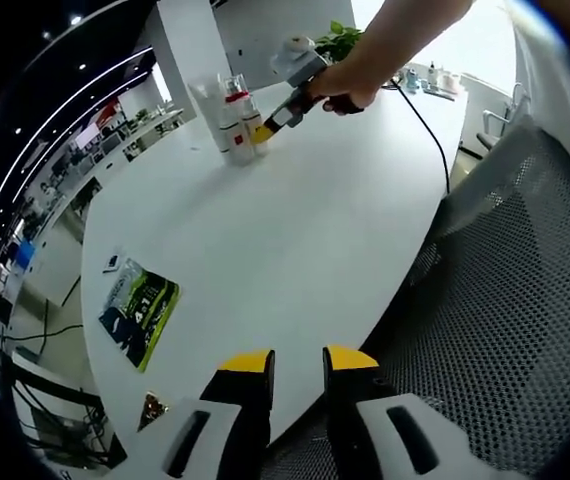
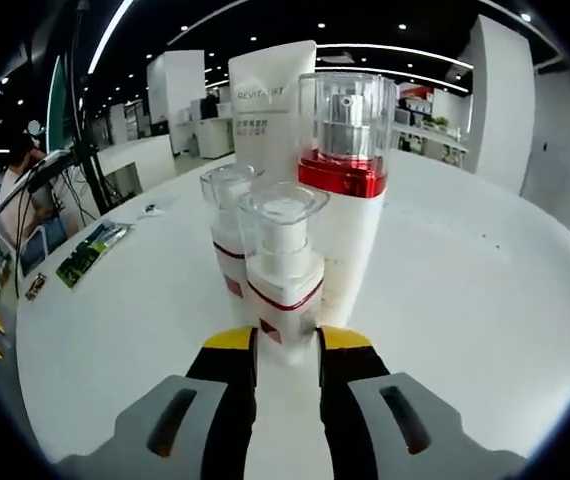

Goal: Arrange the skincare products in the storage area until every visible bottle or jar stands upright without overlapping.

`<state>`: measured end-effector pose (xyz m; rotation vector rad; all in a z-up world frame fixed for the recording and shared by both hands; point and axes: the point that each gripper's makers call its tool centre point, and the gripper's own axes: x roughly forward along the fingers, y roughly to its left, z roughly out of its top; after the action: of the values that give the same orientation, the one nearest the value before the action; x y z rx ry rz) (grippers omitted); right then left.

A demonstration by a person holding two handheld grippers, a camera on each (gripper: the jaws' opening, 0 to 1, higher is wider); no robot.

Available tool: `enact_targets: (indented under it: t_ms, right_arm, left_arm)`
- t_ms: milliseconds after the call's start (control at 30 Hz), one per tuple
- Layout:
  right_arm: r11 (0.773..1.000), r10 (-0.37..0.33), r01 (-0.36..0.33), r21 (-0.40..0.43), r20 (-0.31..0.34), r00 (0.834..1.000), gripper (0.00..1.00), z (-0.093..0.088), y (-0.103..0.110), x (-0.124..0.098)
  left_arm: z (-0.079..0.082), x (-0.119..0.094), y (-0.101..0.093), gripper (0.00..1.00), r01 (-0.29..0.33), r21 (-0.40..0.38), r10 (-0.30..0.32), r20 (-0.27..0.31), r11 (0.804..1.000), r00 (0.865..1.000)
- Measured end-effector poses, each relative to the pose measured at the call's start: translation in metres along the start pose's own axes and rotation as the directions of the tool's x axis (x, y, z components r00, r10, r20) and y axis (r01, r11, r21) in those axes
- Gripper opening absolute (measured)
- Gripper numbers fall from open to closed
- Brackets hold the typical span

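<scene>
In the left gripper view, the left gripper (image 1: 295,362) is hanging over the near edge of the white table (image 1: 295,230), jaws narrowly apart and holding nothing. Far across the table, the right gripper (image 1: 265,128) is reaching the cluster of bottles (image 1: 235,125).

In the right gripper view, the right gripper (image 2: 287,340) is closing its jaws around a small clear-capped white bottle (image 2: 283,265), standing upright. Just behind are standing a taller red-collared pump bottle (image 2: 350,190), another small bottle (image 2: 227,225) and a white tube (image 2: 270,110).

A white table (image 2: 485,300) is seen. White bottles (image 2: 283,285) are banded in red and capped in clear plastic; the tallest (image 2: 350,200) is collared in glossy red. Gripper (image 2: 287,345) jaws are tipped yellow over black. A green-and-black packet (image 1: 140,310) is seen.
</scene>
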<state>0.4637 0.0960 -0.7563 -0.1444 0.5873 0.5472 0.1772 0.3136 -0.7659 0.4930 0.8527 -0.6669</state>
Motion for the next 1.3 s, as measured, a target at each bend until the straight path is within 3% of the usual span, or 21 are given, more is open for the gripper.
enact_targets:
  t_ms: [700,867,1000,1067,1200,1300]
  right_arm:
    - [0.999,-0.044,0.044,-0.001,-0.011,0.999,0.19,0.009,-0.009,-0.014]
    - [0.999,-0.034,0.033,-0.013,-0.048,0.998,0.18,-0.003,0.003,-0.02]
    - [0.997,0.032,-0.027,0.072,-0.071,0.997,0.15,-0.02,0.039,-0.025]
    - [0.991,0.098,-0.089,0.1,-0.082,0.992,0.15,-0.023,0.07,-0.025]
    - [0.965,0.244,-0.238,0.109,-0.046,0.969,0.17,-0.007,0.138,-0.011]
    - [0.938,0.315,-0.306,0.162,-0.035,0.948,0.28,0.009,0.18,0.009]
  left_arm:
    - [0.002,-0.001,0.003,0.2,-0.014,0.008,0.014,0.01,1.0,1.0]
    - [0.001,-0.001,0.003,0.2,-0.016,0.01,0.016,0.005,1.0,1.0]
    - [-0.001,0.0,0.003,0.2,-0.018,0.014,0.018,-0.003,1.0,1.0]
    - [-0.001,0.0,0.004,0.2,-0.02,0.014,0.02,-0.005,1.0,1.0]
    - [-0.003,0.0,0.005,0.2,-0.025,0.015,0.026,-0.013,1.0,1.0]
    - [-0.003,0.001,0.005,0.2,-0.029,0.008,0.029,-0.012,1.0,0.999]
